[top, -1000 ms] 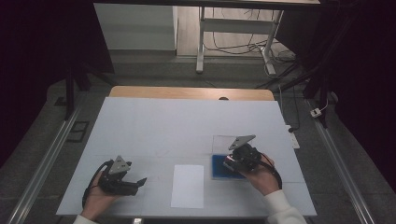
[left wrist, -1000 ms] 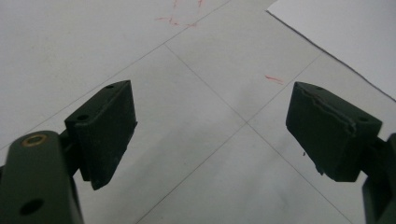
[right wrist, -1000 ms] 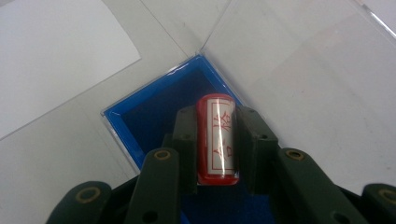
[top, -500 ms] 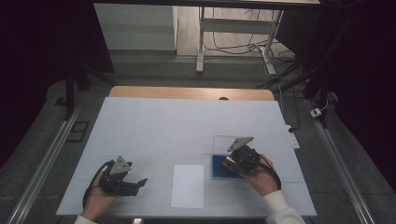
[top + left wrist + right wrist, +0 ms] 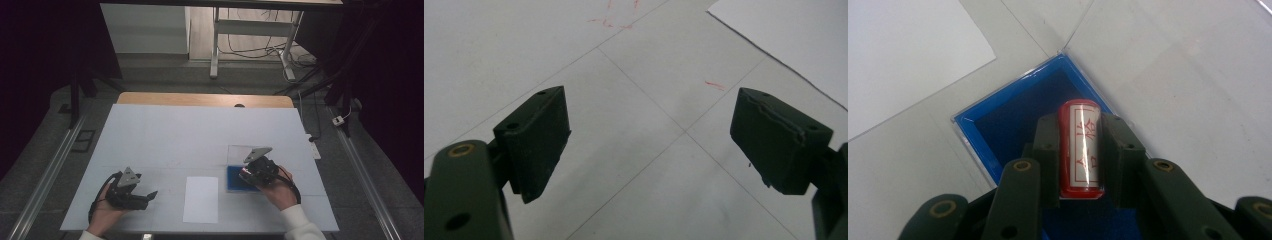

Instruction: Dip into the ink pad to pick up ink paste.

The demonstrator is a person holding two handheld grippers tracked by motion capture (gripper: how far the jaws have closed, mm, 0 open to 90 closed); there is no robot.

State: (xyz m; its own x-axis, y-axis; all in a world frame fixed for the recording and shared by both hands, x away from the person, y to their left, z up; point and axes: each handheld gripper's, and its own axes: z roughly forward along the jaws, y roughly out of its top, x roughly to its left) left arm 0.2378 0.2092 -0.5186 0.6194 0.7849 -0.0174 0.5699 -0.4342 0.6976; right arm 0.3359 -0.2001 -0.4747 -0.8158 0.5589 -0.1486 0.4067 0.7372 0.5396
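A red cylinder stamp with a white label of red characters is clamped between the jaws of my right gripper. It hangs just over a blue ink pad in a clear case. In the high view my right gripper is over the blue ink pad at the table's front right. A white sheet of paper lies in the front middle. At the front left my left gripper rests on the table, and in the left gripper view its jaws stand wide apart with nothing between them.
The ink pad's clear lid lies flat behind the pad. The white table top has thin grid lines and faint red marks. A corner of the paper lies just beyond the left gripper. Cables and desk legs stand behind the table.
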